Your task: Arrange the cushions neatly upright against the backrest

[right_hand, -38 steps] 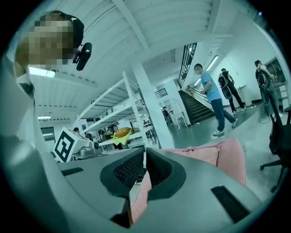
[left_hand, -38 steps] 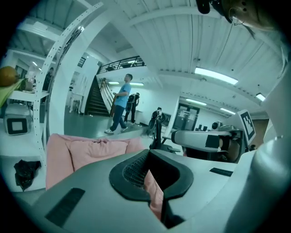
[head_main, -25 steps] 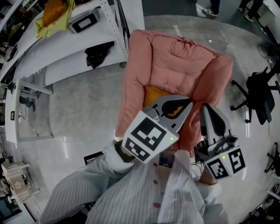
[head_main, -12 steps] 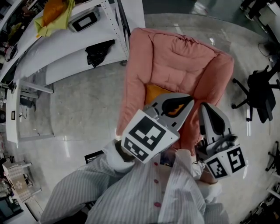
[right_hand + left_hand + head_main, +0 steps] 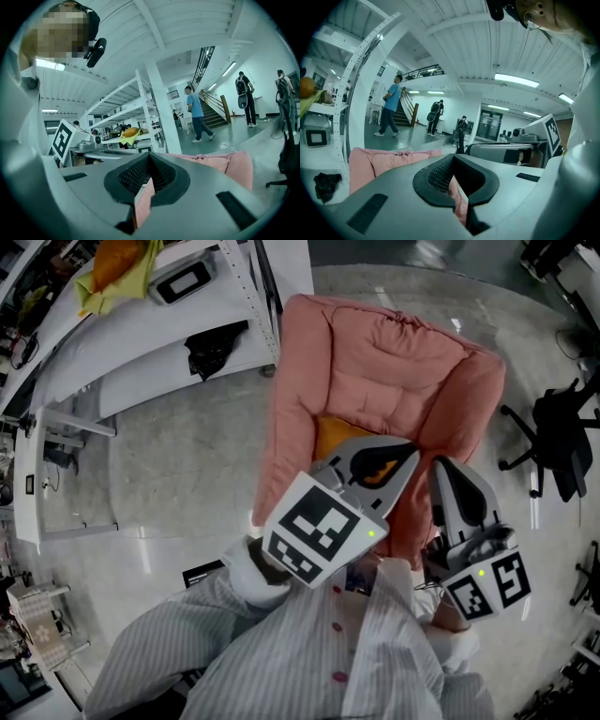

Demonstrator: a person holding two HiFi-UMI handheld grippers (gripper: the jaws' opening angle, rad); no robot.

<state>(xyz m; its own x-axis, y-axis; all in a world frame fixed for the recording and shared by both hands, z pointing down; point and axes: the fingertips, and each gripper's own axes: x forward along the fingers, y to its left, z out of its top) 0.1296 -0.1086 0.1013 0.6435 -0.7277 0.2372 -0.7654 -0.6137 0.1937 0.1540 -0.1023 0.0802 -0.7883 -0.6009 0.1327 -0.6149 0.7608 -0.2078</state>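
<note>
A pink padded armchair [image 5: 384, 362] stands on the floor below me, its backrest toward the top of the head view. An orange cushion [image 5: 330, 437] lies on the seat, partly hidden behind my left gripper [image 5: 409, 451]. That gripper hovers over the seat's front, shut and holding nothing. My right gripper [image 5: 440, 467] hangs just to its right over the chair's right arm, also shut with nothing in it. The left gripper [image 5: 453, 161] shows the pink chair [image 5: 379, 161] past its shut jaws. The right gripper [image 5: 149, 157] shows the chair [image 5: 234, 166] likewise.
A white shelving unit [image 5: 141, 343] stands left of the chair with a yellow cloth [image 5: 112, 277], a grey box [image 5: 187, 282] and a black item [image 5: 211, 348]. A black office chair [image 5: 553, 442] is at the right. People [image 5: 391, 105] walk near a far staircase.
Both grippers stay shut and almost still over the chair; the head view has only shifted slightly.
</note>
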